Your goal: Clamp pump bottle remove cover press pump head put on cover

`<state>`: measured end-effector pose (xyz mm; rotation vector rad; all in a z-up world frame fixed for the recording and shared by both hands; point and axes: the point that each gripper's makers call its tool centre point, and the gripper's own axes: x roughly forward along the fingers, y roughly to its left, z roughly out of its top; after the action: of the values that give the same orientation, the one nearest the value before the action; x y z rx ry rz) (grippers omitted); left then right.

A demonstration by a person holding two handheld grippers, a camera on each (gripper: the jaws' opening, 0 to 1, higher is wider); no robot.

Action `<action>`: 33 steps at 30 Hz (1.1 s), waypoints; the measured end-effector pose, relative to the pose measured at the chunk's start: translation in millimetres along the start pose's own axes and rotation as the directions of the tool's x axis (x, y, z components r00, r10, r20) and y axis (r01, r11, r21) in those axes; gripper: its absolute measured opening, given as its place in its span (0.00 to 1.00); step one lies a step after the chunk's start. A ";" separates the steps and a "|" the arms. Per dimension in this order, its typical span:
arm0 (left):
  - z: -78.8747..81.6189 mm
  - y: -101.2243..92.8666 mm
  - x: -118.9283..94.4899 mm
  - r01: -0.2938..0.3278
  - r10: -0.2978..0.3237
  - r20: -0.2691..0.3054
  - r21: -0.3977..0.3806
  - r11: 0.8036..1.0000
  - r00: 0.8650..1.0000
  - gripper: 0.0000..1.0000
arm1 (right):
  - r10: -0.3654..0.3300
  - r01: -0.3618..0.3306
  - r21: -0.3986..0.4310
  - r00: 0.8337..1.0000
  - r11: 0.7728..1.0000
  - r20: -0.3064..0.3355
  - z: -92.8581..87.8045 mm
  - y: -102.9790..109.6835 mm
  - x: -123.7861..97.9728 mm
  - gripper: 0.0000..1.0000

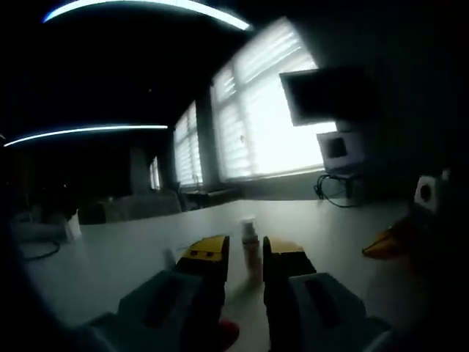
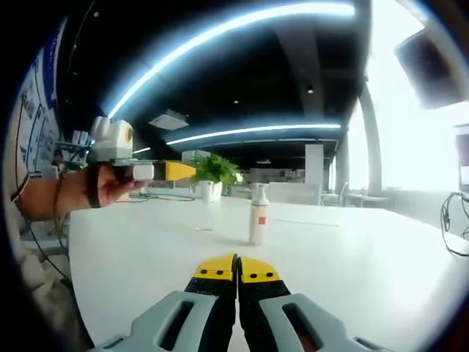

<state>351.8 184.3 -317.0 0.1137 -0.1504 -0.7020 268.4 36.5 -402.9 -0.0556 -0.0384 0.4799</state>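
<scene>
Left gripper (image 1: 245, 253) hangs low over the white surface (image 1: 132, 253), its jaws apart, with the pump bottle (image 1: 250, 246) standing upright ahead in the gap between the tips, not touched.

In the right gripper view, the right gripper (image 2: 236, 270) is clenched on nothing; the bottle (image 2: 258, 213) stands beyond it on the surface (image 2: 352, 264), and the left gripper (image 2: 172, 171) is held in a hand (image 2: 110, 185) at left.
</scene>
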 end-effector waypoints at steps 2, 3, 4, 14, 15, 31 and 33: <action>-1.5 4.5 -7.5 -0.009 0.009 -0.006 0.000 1.000 1.000 0.08 | 0.001 -0.001 -0.001 1.000 1.000 0.000 -0.1 -0.1 0.3 0.00; -2.9 6.1 -9.9 -0.014 0.014 -0.006 -0.007 1.000 1.000 0.08 | 0.000 0.000 -0.001 1.000 1.000 -0.001 -0.2 -0.1 0.4 0.00; -3.7 8.3 -13.4 -0.017 0.017 -0.002 -0.017 1.000 1.000 0.08 | 0.001 -0.001 -0.002 1.000 1.000 -0.001 -0.2 0.2 0.2 0.00; -9.4 26.4 -52.2 -0.052 0.055 0.023 -0.088 0.995 0.998 0.07 | 0.010 -0.010 -0.005 1.000 1.000 -0.002 -0.5 1.6 0.1 0.00; -8.0 23.4 -57.3 -0.044 0.047 0.038 -0.086 0.995 0.998 0.07 | 0.011 -0.011 -0.006 1.000 1.000 -0.004 -0.7 1.7 0.3 0.00; -46.2 42.9 -107.7 -0.126 0.125 -0.018 -0.045 0.991 0.992 0.07 | 0.022 -0.024 -0.039 0.999 0.999 -0.032 -5.3 5.1 3.0 0.00; -50.4 44.4 -110.2 -0.134 0.133 -0.032 -0.033 0.990 0.991 0.07 | 0.022 -0.024 -0.052 0.999 0.998 -0.037 -6.2 5.9 3.3 0.00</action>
<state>305.7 292.3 -370.6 0.0799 -0.1162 -0.5685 268.9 43.0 -409.4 -0.1160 -0.0146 0.5008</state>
